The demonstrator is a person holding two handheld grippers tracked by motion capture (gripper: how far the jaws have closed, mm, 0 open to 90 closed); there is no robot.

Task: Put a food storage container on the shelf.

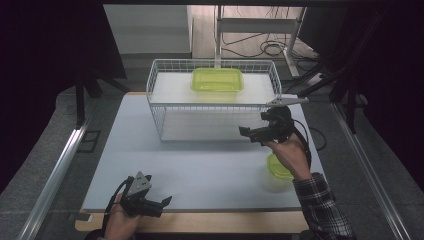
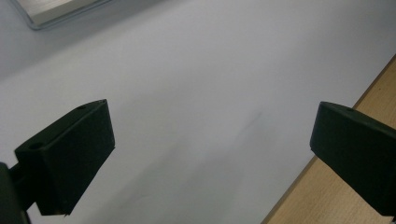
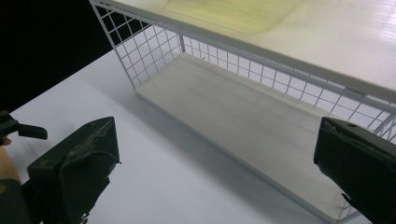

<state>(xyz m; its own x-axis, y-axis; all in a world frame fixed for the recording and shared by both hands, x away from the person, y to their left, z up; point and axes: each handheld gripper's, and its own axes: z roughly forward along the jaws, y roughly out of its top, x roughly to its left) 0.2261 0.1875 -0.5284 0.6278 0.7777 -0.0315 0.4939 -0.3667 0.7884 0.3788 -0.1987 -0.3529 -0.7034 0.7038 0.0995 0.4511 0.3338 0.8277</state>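
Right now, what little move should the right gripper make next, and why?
Probably swing back and down toward the round green tub by the table's near right edge. The right gripper hangs open and holds nothing, in front of the wire rack, where a green box already sits on the top shelf. The tub looks like the one thing left out on the table.

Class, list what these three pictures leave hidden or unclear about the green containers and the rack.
- Round green container: high view, partly hidden by the right hand.
- Green tray: right gripper view, cut off by the top edge.
- Wire rack: left gripper view, just a corner, cut off by the top edge.
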